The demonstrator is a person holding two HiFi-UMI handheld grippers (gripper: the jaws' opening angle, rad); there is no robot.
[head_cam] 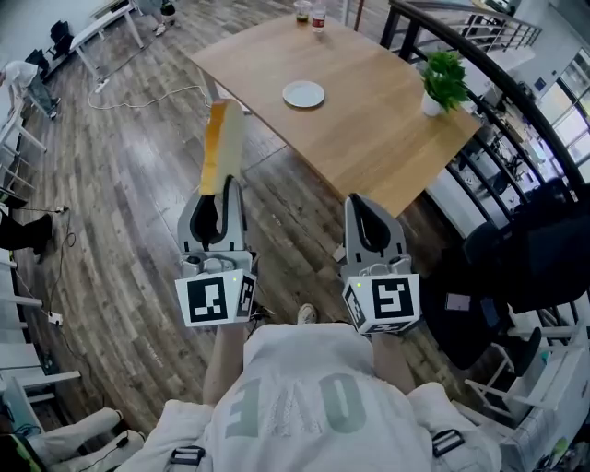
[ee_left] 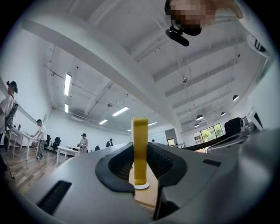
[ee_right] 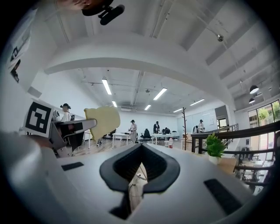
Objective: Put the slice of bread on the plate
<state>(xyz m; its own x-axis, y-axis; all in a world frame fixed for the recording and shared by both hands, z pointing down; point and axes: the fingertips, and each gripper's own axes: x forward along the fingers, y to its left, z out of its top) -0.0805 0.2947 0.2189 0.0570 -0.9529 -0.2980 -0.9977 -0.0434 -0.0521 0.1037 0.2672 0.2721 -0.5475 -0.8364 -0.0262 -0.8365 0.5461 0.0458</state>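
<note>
Plate [head_cam: 303, 93] on table [head_cam: 369, 134] beyond bread [head_cam: 222, 146]

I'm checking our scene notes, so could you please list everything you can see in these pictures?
table: one, light wood, ahead of the person
plate: one, white, empty, on the table
slice of bread: one, pale yellow with a brown crust, held upright short of the table
potted plant: one, green in a white pot, at the table's right edge
bottle: one, clear, at the table's far edge
railing: one, black, right of the table
left gripper: one, grey, shut on the slice of bread
right gripper: one, grey, shut, empty
</note>
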